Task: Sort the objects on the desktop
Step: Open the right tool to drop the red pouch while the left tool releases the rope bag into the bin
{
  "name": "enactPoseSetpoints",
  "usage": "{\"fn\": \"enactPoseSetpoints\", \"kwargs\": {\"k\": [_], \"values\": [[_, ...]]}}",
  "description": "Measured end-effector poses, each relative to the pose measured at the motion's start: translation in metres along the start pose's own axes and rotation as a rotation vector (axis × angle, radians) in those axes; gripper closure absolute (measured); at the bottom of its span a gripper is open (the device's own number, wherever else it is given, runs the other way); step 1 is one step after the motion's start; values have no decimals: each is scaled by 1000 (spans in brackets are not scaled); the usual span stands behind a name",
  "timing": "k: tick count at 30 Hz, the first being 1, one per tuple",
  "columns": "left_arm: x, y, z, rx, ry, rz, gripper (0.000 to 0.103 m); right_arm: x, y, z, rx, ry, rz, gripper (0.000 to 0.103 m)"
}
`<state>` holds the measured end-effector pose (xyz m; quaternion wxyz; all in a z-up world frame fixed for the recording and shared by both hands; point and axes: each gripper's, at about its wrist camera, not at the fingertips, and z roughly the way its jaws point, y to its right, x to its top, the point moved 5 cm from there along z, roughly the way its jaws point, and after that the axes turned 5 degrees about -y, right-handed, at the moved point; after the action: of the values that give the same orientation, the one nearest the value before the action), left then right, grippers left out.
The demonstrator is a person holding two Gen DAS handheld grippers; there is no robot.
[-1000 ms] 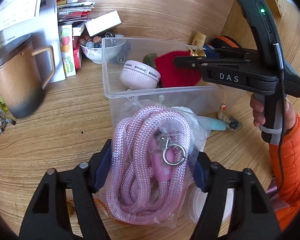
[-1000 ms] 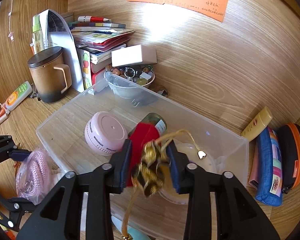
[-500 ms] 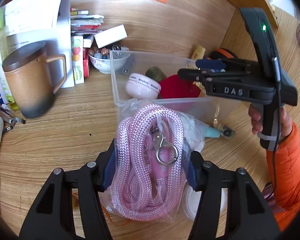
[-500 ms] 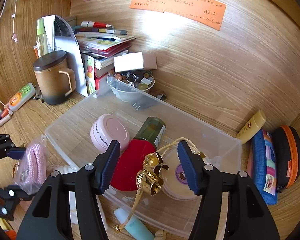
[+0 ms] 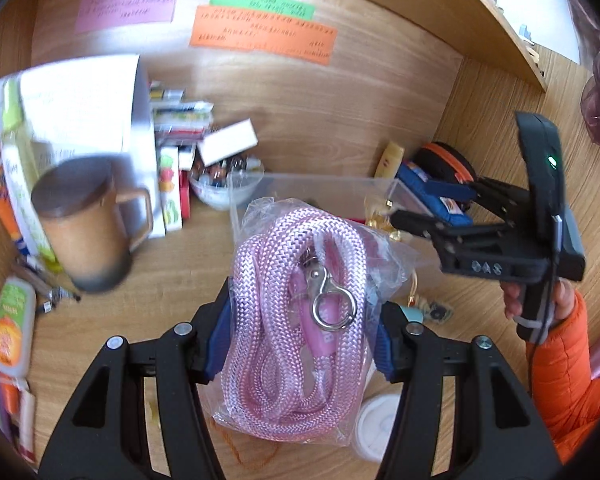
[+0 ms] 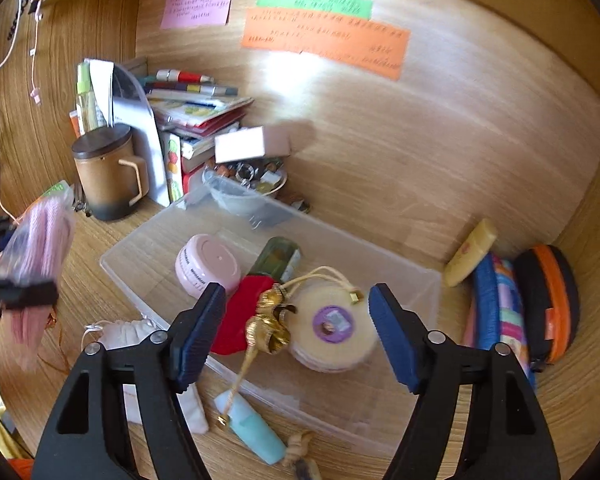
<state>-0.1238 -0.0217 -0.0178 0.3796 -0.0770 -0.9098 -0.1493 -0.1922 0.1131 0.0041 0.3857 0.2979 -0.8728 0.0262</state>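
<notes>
My left gripper (image 5: 302,332) is shut on a clear bag holding a coiled pink rope (image 5: 296,312) with a metal clasp, lifted above the desk; it also shows at the left of the right wrist view (image 6: 32,268). My right gripper (image 6: 294,336) is open and empty above the clear plastic bin (image 6: 416,280); it also shows in the left wrist view (image 5: 428,208). In the bin lie a pink jar (image 6: 208,270), a red pouch (image 6: 236,324), a green bottle (image 6: 278,254), a round cream compact (image 6: 332,328) and a gold ribbon ornament (image 6: 270,328) whose cord hangs over the front wall.
A brown lidded mug (image 6: 108,172), stacked books (image 6: 196,116) and a bowl of beads (image 6: 244,184) stand behind the bin. A yellow tube (image 6: 470,252), blue pouch (image 6: 496,308) and orange-rimmed case (image 6: 548,300) lie right. A mint tube (image 6: 248,428) and white drawstring bag (image 6: 126,334) lie in front.
My right gripper opened, released the gold ornament into the bin and drew back. My left gripper lifted the bagged pink rope higher off the desk.
</notes>
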Motion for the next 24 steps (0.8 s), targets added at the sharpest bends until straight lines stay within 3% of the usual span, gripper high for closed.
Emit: {"fn": "enactPoseSetpoints", "kwargs": {"k": [10, 24], "values": [[53, 12, 30, 10, 6, 43, 46, -25, 25, -18, -19, -5, 29, 32], [64, 2, 107, 104, -116, 17, 46, -43, 29, -15, 32, -20, 62, 32]]}}
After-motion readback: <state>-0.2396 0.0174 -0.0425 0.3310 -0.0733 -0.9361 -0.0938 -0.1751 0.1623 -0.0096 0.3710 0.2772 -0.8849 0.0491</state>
